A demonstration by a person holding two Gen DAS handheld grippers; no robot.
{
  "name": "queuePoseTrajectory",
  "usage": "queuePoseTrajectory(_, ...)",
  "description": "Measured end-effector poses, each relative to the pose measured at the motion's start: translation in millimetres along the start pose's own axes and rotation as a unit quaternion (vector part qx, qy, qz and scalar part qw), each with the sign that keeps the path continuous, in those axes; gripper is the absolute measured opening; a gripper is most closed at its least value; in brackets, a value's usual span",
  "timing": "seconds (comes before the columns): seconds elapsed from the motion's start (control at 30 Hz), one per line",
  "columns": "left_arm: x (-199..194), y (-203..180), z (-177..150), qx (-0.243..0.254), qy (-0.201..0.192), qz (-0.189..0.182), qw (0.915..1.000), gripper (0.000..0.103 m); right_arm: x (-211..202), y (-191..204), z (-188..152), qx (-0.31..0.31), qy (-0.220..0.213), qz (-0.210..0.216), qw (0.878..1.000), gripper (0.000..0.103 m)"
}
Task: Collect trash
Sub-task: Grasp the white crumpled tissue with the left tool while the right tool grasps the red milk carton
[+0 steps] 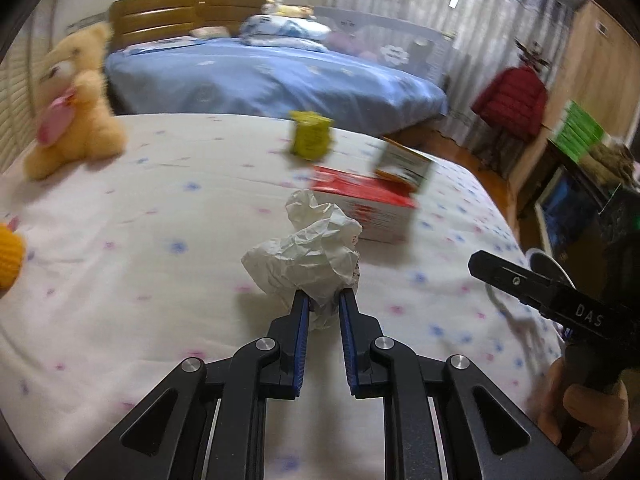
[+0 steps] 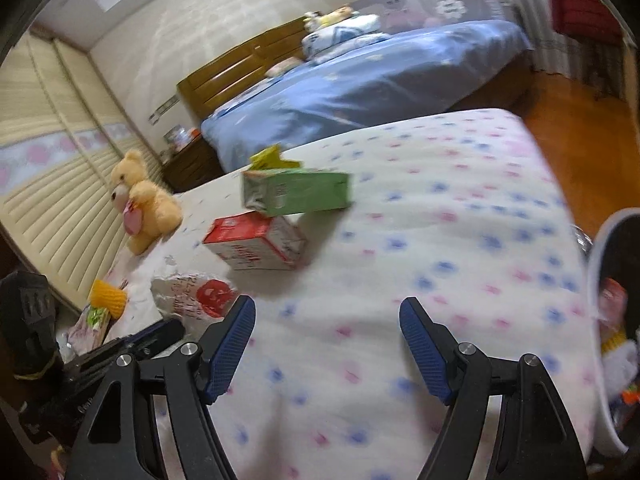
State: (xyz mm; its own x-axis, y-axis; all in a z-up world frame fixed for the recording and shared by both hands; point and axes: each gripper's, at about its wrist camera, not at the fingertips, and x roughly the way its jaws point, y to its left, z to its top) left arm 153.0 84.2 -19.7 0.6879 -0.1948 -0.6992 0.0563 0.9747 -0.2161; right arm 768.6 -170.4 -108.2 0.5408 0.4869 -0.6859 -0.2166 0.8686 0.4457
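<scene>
My left gripper point(image 1: 324, 301) is shut on a crumpled white paper wrapper point(image 1: 304, 256), pinched by its lower edge just above the flowered bedspread point(image 1: 160, 240). In the right wrist view the same wrapper point(image 2: 192, 300) shows a red print, at the lower left. My right gripper point(image 2: 327, 306) is open over the bedspread with nothing between its fingers. Beyond lie a red-and-white carton point(image 2: 256, 246) and a green carton point(image 2: 296, 192) resting on it. A yellow carton point(image 1: 310, 134) stands further back.
A white-rimmed bin point(image 2: 596, 280) holding several bits of trash stands past the bed's right edge. A teddy bear point(image 1: 76, 100) sits at the far left, and an orange foam net point(image 2: 106, 292) lies near the left edge. A blue bed point(image 1: 260, 76) lies behind.
</scene>
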Motion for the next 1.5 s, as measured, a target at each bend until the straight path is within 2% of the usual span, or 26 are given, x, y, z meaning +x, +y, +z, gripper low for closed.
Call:
queuePoseTrajectory(0.13,-0.4,31.2,3.7,-0.031,-0.001,0.022,0.9993,0.014,27.5,18.5,13.0,-0.03,0.017,0.023,0.999,0.076)
queuePoseTrajectory(0.43,0.8,39.3,1.8,-0.043,0.002,0.021,0.9989,0.014,72.6,43.3,38.4,-0.087,0.047,0.041,0.994,0.075)
queuePoseTrajectory(0.5,-1.2,44.5,1.2,-0.046,0.0,0.021,0.9987,0.014,71.9,50.9,34.8,-0.095,0.058,0.053,0.992,0.072)
queuePoseTrajectory(0.57,-2.4,48.8,0.6,-0.049,0.0,0.019,0.9986,0.014,64.9,58.6,24.8,-0.107,0.069,0.071,0.989,0.059)
queuePoseTrajectory(0.63,-3.6,51.4,-0.8,-0.05,0.001,0.017,0.9986,0.014,58.2,65.9,15.4,-0.122,0.074,0.084,0.986,0.058)
queuePoseTrajectory(0.77,-3.5,55.7,-1.8,-0.05,0.003,0.014,0.9986,0.014,52.4,69.4,8.0,-0.154,0.053,0.04,0.986,0.06)
queuePoseTrajectory(0.93,-1.8,56.9,-2.2,-0.052,0.004,0.013,0.9986,0.014,72.8,69.8,23.1,-0.16,0.065,0.03,0.984,0.066)
queuePoseTrajectory(1.07,-2.1,54.6,-2.5,-0.052,0.005,0.012,0.9985,0.014,85.7,76.4,28.3,-0.167,0.07,0.03,0.983,0.065)
queuePoseTrajectory(1.1,-1.8,53.8,-2.4,-0.052,0.006,0.01,0.9986,0.014,86.6,78.2,27.8,-0.168,0.071,0.029,0.983,0.064)
queuePoseTrajectory(1.17,-1.9,52.1,-3.3,-0.05,0.007,0.008,0.9987,0.014,84.8,81.0,23.8,-0.174,0.069,0.021,0.982,0.039)
queuePoseTrajectory(1.2,-2.1,50.8,-3.4,-0.049,0.007,0.006,0.9988,0.014,83.5,81.0,21.6,-0.174,0.071,0.018,0.982,0.036)
queuePoseTrajectory(1.37,-4.1,42.1,-4.4,-0.044,0.008,-0.008,0.999,0.014,59.4,74.6,7.6,-0.16,0.06,0.004,0.985,0.033)
queuePoseTrajectory(1.5,-5.9,26.5,-6.6,-0.033,0.009,-0.023,0.9991,0.014,26.1,56.1,-4.0,-0.121,0.041,-0.003,0.992,0.033)
